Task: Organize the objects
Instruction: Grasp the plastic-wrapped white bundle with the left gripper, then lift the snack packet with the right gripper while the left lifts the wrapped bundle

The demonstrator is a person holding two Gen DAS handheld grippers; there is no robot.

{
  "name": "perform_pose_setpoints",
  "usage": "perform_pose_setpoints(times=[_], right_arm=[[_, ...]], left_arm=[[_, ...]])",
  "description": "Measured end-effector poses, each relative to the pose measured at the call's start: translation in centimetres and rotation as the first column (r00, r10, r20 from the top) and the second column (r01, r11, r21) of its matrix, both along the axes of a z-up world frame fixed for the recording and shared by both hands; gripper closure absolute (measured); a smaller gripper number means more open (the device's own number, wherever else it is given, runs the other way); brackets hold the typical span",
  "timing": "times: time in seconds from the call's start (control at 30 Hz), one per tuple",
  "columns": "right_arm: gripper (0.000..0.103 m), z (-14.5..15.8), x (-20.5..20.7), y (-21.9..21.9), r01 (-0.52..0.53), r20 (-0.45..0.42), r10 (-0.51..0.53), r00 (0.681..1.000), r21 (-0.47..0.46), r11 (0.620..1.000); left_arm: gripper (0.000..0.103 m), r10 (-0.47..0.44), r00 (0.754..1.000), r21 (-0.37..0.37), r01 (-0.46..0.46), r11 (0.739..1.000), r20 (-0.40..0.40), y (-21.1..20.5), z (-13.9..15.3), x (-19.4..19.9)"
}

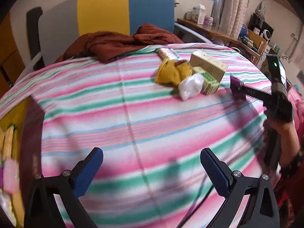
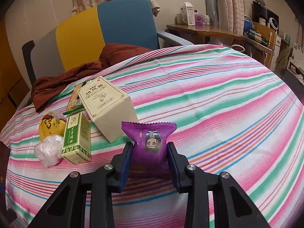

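My right gripper (image 2: 150,145) is shut on a purple snack packet (image 2: 152,142), its pads pressing the packet's two sides just above the striped bedsheet (image 2: 218,104). Left of it lie a pile: a beige box (image 2: 106,102), a green box (image 2: 77,138), a yellow pouch (image 2: 49,125), a clear plastic wad (image 2: 49,150) and a wrapped bar (image 2: 75,98). In the left wrist view my left gripper (image 1: 152,152) stands open over bare sheet with nothing between its fingers. The pile (image 1: 190,72) and the right gripper (image 1: 237,84) lie far ahead on the right.
A rumpled brown cloth (image 1: 117,41) lies at the sheet's far edge before a yellow and blue chair (image 1: 123,9). A cluttered wooden desk (image 2: 205,31) stands at the back right. A hand (image 1: 283,131) holds the right gripper. Corn-like items (image 1: 8,140) lie off the sheet's left edge.
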State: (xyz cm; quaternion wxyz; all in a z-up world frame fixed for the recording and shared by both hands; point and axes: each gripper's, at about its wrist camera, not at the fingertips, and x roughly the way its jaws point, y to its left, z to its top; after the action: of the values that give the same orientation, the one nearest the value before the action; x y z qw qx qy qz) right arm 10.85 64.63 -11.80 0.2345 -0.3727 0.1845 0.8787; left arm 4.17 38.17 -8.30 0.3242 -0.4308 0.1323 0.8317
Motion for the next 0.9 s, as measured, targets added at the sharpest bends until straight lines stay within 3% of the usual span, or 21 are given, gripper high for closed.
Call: perform_pose_setpoints(times=[0.3,0.5,0.6,0.67,0.77,0.9], right_arm=[[0.067,0.2,0.6,-1.1,0.016,-0.007,-0.015,1.000,0.062,0.998],[0.067,-0.1,0.7,-0.9,0.037,-0.013,-0.037,0.999,0.066,0.997],[0.067,-0.1,0.8,-0.9,0.043,-0.013,-0.042,0.999,0.070,0.997],[0.067,-0.1,0.7,-1.0,0.044,-0.012,-0.043,0.999,0.074,0.996],[0.067,-0.1,0.8,-0.9,0.043,-0.015,-0.042,0.999,0.075,0.996],[0.067,-0.2,0.9,-1.1,0.045,-0.016,-0.044,0.999,0.076,0.996]], left_arm=[[0.000,-0.121,0.984,0.020,0.125,0.992,-0.129,7.4,0.0,-2.1],[0.003,-0.129,0.987,0.048,0.135,0.990,-0.098,10.7,-0.9,-4.1],[0.018,-0.117,0.988,0.049,0.122,0.991,-0.098,11.7,-1.5,-4.7],[0.038,-0.116,0.990,0.035,0.120,0.992,-0.086,12.4,-2.2,-5.0],[0.057,-0.132,0.990,0.023,0.133,0.991,-0.056,12.7,-3.0,-5.1],[0.058,-0.130,0.990,0.057,0.133,0.989,-0.052,12.0,-3.1,-5.0]])
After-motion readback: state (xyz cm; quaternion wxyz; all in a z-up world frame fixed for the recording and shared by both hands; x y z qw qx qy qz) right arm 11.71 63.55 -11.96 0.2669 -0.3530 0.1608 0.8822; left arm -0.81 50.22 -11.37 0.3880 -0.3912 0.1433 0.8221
